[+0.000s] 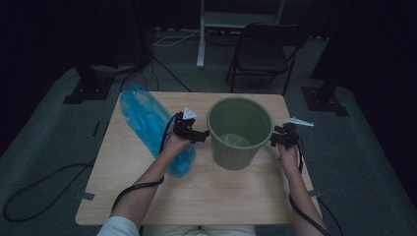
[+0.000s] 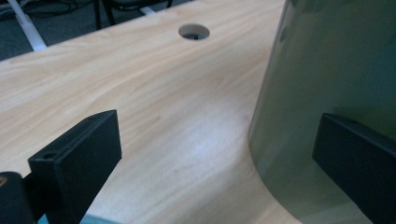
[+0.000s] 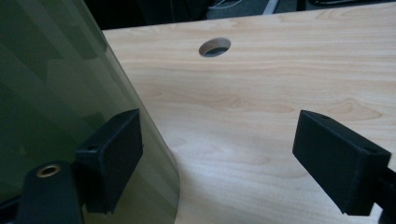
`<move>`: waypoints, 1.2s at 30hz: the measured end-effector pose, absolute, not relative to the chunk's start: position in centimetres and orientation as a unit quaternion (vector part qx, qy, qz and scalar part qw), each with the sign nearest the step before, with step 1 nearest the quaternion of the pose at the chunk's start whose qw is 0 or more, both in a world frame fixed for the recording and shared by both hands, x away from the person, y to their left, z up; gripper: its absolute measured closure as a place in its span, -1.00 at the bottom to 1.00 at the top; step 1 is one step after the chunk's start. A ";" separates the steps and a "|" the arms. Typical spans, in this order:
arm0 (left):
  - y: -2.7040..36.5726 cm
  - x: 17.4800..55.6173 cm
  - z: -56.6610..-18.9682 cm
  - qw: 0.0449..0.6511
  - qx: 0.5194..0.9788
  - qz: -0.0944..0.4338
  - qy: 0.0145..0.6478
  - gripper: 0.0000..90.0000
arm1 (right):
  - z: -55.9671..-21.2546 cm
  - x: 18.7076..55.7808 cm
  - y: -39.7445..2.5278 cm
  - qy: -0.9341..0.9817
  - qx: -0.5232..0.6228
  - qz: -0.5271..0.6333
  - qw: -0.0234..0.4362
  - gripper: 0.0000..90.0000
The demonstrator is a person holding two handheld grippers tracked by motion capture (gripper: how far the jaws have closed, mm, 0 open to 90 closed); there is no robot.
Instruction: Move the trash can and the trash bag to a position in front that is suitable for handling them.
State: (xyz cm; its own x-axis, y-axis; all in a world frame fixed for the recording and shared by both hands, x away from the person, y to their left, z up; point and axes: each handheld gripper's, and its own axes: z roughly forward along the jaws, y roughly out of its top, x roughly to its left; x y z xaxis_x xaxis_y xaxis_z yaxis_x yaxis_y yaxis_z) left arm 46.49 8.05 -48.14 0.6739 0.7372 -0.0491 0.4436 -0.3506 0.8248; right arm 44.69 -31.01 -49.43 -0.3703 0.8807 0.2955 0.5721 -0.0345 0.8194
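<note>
- The left gripper (image 2: 219,154) has its jaws wide apart, one over bare wood, the other in front of the green bin's (image 2: 336,74) curved wall.
- The right gripper (image 3: 217,158) mirrors it, jaws spread, with one jaw against or just beside the bin wall.
- From the high view the green bin (image 1: 239,132) stands upright mid-bench (image 1: 206,196), apparently empty, between the two grippers.
- It looks like thin, smooth plastic: probably light, fairly stiff at the rim, springy and slippery along the wall.
- The rim seems the better hold, one jaw inside and one outside, at opposite sides.
- A blue plastic bag (image 1: 150,125) lies left of the bin, under the left hand.
</note>
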 end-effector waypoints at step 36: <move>9.3 36.3 -48.2 0.433 0.830 0.149 0.319 -0.96 | -48.7 35.4 -30.1 0.681 0.519 0.491 0.159 -0.65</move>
